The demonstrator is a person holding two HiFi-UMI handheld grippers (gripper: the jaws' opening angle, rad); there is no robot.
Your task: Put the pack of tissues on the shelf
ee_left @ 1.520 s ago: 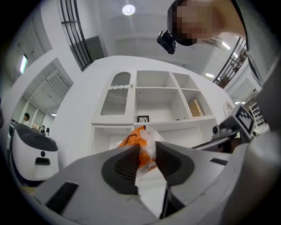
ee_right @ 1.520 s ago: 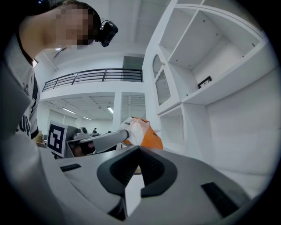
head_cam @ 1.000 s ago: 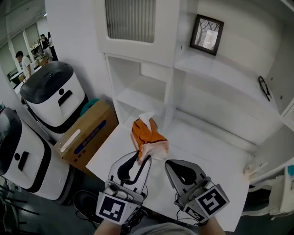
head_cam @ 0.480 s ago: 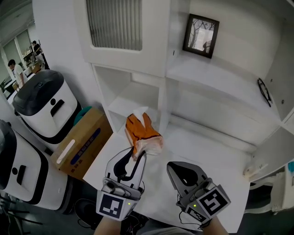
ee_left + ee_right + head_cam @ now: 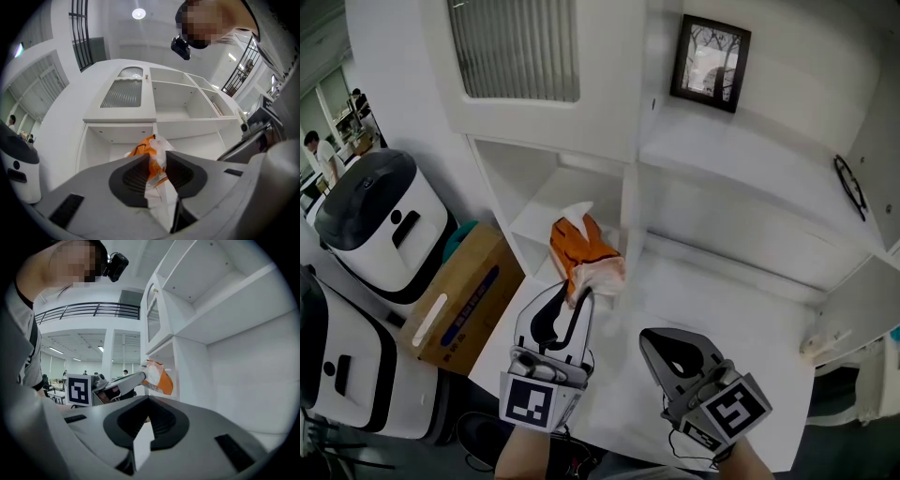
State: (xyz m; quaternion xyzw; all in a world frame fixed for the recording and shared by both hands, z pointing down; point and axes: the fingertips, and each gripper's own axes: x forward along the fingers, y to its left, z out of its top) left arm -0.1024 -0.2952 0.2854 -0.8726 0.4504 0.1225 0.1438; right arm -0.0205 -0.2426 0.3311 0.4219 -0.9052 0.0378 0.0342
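The pack of tissues [image 5: 586, 251] is orange and white, with a white tissue sticking out of its top. My left gripper [image 5: 579, 292] is shut on its lower end and holds it in the air in front of the low left shelf compartment [image 5: 551, 199]. In the left gripper view the pack [image 5: 152, 157] is pinched between the jaws, with the open compartment [image 5: 117, 147] behind it. My right gripper [image 5: 652, 337] hangs over the white desk surface, shut and empty. In the right gripper view, the pack [image 5: 160, 379] shows to the left, beside the shelf's upright.
A framed picture [image 5: 709, 62] stands on the upper right shelf, and a pair of glasses [image 5: 849, 184] lies further right. A cardboard box [image 5: 461, 294] and white machines [image 5: 381, 225] stand on the floor at left. The white desk surface [image 5: 712, 319] runs under the shelves.
My left gripper has carried the pack up and to the left, closer to the low left compartment. The right gripper has stayed about where it was.
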